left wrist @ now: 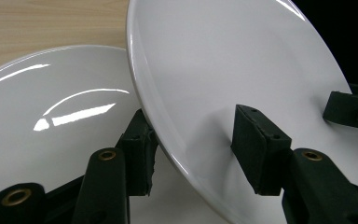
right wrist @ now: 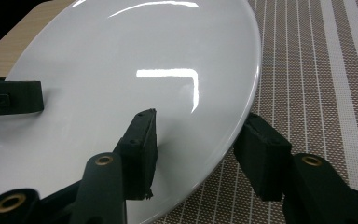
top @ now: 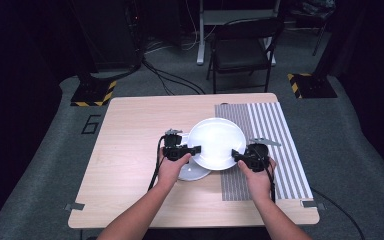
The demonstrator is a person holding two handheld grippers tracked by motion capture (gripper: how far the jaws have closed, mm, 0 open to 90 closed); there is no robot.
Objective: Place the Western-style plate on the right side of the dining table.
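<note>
A large white plate (top: 215,142) hangs a little above the table, held by its rim on both sides. My left gripper (top: 196,149) is shut on its left rim; in the left gripper view (left wrist: 198,144) one pad lies on the plate's (left wrist: 242,60) upper face and the other under the rim. My right gripper (top: 236,155) is shut on the right rim, and the right gripper view (right wrist: 200,149) shows its pads above and below the plate (right wrist: 121,70). A smaller white plate (top: 192,172) (left wrist: 51,121) lies on the table below the left rim.
A brown-and-white striped placemat (top: 275,150) (right wrist: 317,70) covers the right part of the wooden table (top: 130,140), under the plate's right side. A black chair (top: 242,47) stands beyond the far edge. Black stands with hazard stripes flank the table's far corners.
</note>
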